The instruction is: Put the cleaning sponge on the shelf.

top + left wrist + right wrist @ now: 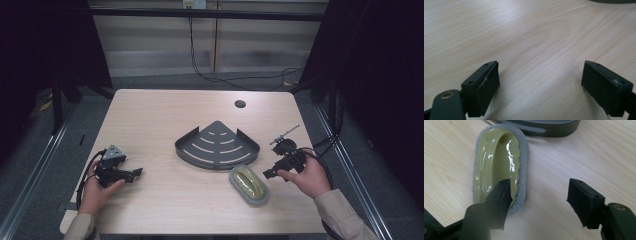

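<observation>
A dark grey quarter-round corner shelf (217,145) with slots lies at the table's middle. Just in front of it lies an oval brush (248,184) with a glossy olive-yellow handle and a grey felt rim (499,162). My right gripper (270,173) is held at the right of the table and points left at the brush; its jaws stand open, with the left jaw over the brush's near end (537,195). My left gripper (136,173) rests near the left edge and points right, its jaws open over bare wood (540,80).
The wooden table (150,115) has a round cable hole (240,104) at the back right. Cables trail from both grippers. Dark floor and metal rails flank the table. The shelf's edge (544,127) shows beyond the brush in the right gripper view.
</observation>
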`<state>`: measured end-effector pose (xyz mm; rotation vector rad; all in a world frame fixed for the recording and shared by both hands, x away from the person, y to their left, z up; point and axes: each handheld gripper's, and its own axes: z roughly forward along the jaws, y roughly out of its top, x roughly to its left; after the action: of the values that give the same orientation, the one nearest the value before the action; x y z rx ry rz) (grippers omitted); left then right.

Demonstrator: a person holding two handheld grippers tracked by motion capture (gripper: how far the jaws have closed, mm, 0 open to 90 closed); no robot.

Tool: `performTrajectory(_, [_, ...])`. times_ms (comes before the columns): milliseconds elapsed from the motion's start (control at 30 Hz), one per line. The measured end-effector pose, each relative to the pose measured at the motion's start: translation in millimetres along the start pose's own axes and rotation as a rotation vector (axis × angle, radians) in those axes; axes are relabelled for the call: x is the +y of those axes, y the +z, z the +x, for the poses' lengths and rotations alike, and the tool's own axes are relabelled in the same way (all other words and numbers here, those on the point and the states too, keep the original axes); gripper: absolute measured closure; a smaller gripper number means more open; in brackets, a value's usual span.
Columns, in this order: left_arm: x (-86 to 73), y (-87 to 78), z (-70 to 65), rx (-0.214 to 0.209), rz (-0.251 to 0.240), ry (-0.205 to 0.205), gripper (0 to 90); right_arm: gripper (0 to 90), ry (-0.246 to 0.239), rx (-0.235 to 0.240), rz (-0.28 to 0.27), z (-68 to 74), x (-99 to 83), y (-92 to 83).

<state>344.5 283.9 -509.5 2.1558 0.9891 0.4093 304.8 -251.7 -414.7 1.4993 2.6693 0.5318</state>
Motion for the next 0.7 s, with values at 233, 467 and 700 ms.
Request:
performTrajectory(233, [0.0, 0.0, 0.0, 0.000, 0.000, 0.000, 14.3, 38.9, -0.024, 0.004, 0.026, 10.6, 11.5, -5.5])
performTrajectory(467, [0.0, 0.0, 0.0, 0.000, 0.000, -0.001, 14.3, 41.5, -0.072, 0.016, 0.057, 26.7, 20.8, -4.2])
performTrajectory(700, [0.0, 0.0, 0.1, 0.000, 0.000, 0.000, 14.3, 45.1, -0.111, 0.034, 0.092, 38.8, 27.7, 1.1])
